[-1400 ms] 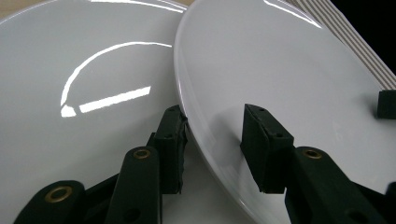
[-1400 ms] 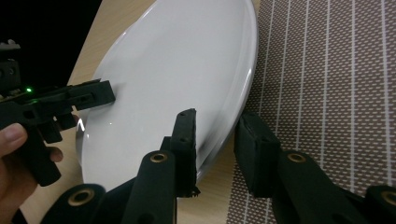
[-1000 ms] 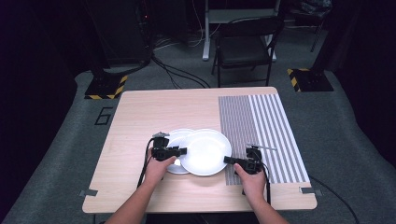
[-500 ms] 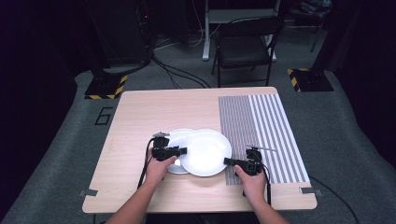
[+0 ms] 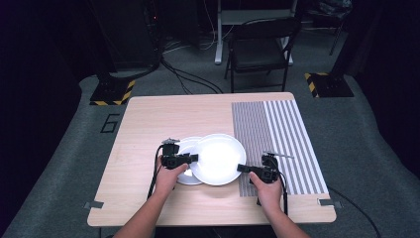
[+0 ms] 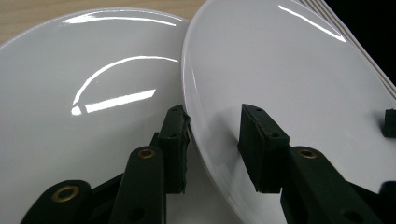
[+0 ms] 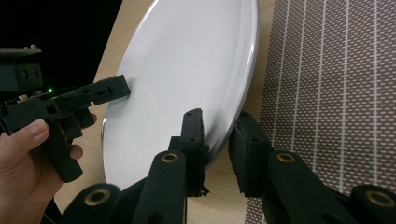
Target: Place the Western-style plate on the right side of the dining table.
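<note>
Two glossy white round ceramic plates on a pale wooden table [image 5: 148,119], near its front middle: larger plate [image 5: 218,158] uppermost, overlapping the right part of the smaller plate [image 5: 184,147] beneath it to the left. In the left gripper view, larger plate [image 6: 289,79] tilted, its left rim raised over the smaller plate [image 6: 88,93]. Left gripper [image 5: 194,158], black, hand-held, at the larger plate's left rim; jaws spread wider than the rim, one below it and one above, not visibly clamped. Same gripper [image 6: 212,140] in its own view: gap between pads and plate evident. Right gripper [image 5: 241,168], black, hand-held, at the larger plate's right front rim; in its own view [image 7: 218,140], jaws astride the rim, closed nearly to it, contact on both sides not certain. Larger plate [image 7: 187,79] there standing steep, its right edge just beside a grey-and-white striped woven placemat [image 7: 336,93]. Placemat [image 5: 277,139] covering the table's right portion. Black folding chair [image 5: 260,44] beyond the far edge, well apart.
</note>
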`<state>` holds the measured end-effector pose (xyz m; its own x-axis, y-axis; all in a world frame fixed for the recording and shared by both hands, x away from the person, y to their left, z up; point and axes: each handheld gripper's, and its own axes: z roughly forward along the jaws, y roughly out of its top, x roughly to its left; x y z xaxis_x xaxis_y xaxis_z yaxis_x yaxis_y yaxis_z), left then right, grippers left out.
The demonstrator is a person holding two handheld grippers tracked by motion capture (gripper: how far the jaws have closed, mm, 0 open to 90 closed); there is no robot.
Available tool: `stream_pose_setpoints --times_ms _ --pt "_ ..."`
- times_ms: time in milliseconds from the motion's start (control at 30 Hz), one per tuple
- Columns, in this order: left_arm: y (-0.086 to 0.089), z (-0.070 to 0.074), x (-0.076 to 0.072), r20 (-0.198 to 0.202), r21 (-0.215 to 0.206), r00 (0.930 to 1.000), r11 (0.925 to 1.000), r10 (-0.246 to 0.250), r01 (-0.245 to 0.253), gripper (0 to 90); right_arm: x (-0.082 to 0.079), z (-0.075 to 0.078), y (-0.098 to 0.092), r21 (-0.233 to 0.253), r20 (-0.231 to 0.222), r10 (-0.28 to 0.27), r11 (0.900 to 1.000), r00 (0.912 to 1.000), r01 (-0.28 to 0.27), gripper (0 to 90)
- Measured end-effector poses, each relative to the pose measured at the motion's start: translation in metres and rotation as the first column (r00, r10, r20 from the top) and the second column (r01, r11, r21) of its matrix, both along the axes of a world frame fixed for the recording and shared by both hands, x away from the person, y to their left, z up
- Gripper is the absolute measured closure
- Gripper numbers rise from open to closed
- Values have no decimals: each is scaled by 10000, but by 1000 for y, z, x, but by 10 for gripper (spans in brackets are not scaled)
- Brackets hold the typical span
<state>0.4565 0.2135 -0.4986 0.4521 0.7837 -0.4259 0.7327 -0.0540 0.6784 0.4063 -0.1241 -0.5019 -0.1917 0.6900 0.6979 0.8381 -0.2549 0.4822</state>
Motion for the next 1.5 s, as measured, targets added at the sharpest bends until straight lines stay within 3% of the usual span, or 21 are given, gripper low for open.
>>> stream_pose_setpoints --times_ms 800,1500 --pt "-14 31 4 440 451 9989 9988 165 -185 623 8 13 -10 479 223 -218 9986 9995 207 749" --pt "-33 40 7 436 631 9990 9980 -65 37 621 7 19 -27 695 486 -612 9959 9969 578 741"
